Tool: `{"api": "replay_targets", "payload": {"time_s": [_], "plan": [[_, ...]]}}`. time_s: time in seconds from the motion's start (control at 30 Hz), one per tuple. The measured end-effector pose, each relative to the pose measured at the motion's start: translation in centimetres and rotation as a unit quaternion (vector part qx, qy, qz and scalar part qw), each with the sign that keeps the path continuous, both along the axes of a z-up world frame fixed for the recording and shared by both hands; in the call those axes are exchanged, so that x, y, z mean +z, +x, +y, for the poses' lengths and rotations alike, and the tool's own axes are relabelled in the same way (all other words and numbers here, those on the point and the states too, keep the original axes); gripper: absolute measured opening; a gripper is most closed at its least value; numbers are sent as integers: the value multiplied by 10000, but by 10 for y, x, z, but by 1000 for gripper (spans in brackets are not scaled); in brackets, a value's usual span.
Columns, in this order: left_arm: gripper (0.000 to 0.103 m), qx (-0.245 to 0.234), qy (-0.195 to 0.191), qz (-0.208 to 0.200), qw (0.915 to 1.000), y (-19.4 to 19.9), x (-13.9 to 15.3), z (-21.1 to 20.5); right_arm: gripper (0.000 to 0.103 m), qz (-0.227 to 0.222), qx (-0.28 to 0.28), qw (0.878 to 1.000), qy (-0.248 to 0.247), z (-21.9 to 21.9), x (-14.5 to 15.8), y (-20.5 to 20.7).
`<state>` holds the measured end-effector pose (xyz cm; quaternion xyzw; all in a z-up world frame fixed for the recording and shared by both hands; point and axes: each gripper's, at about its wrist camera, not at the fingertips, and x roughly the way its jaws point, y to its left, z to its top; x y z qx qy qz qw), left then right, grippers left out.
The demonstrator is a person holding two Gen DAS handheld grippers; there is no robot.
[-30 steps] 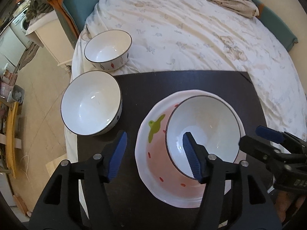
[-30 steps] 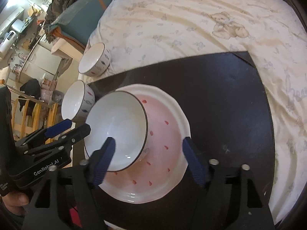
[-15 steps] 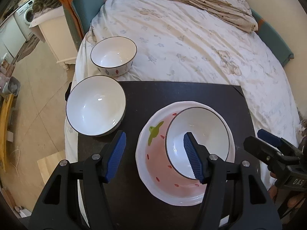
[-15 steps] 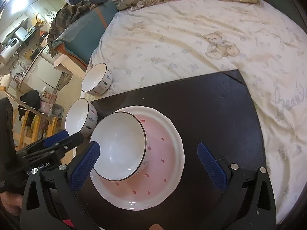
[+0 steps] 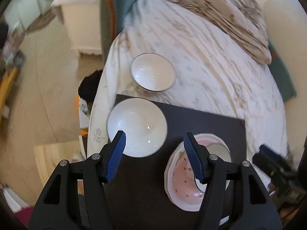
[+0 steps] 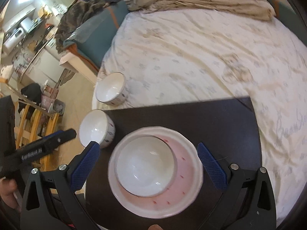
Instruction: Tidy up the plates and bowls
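A pink strawberry-pattern plate [image 6: 184, 178] lies on the black table [image 6: 211, 118] with a white bowl [image 6: 145, 164] nested in it. My right gripper [image 6: 148, 164] is open and empty, its fingers wide on either side of the plate. A second white bowl [image 5: 137, 126] stands at the table's left corner, also in the right wrist view [image 6: 96, 129]. My left gripper [image 5: 154, 153] is open and empty, just in front of this bowl, with the plate [image 5: 182, 180] to its right. A third, smaller bowl [image 5: 152, 74] sits on the bed beyond; it also shows in the right wrist view [image 6: 110, 89].
The bed with its cream quilt [image 6: 191, 57] lies behind and right of the table. A rumpled blanket [image 5: 230, 19] is at its far end. To the left are the floor, a white cabinet [image 5: 84, 28] and a wooden rack [image 6: 34, 122].
My left gripper has swung left from the plate and nested bowl toward the second bowl. My right gripper has opened wide and drawn back from the nested bowl.
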<state>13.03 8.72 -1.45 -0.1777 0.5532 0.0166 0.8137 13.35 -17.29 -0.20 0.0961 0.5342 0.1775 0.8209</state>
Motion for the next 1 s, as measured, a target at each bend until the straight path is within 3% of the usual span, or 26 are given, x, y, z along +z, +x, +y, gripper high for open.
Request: {"api": "replay_targets", "payload": {"time_s": [0.07, 0.37, 0.43, 0.5, 0.63, 0.93, 1.0], "plan": [[59, 8, -315, 123, 9994, 11, -6, 15, 103, 175, 122, 9998, 50, 17, 1, 9], [59, 198, -780, 821, 9934, 43, -62, 62, 99, 1049, 272, 9941, 24, 88, -42, 50], [57, 99, -775, 934, 9926, 49, -77, 64, 82, 1231, 207, 9922, -51, 97, -56, 56], [43, 70, -886, 1075, 9902, 52, -86, 65, 68, 1551, 174, 9877, -41, 107, -78, 65], [39, 15, -943, 1141, 9890, 55, -96, 69, 47, 1820, 215, 9831, 38, 122, -103, 70], [30, -151, -900, 1462, 9850, 56, -118, 71, 23, 1907, 478, 9804, -144, 150, -127, 71], [20, -181, -749, 1507, 9856, 56, -120, 70, 19, 1868, 505, 9807, -274, 155, -129, 71]]}}
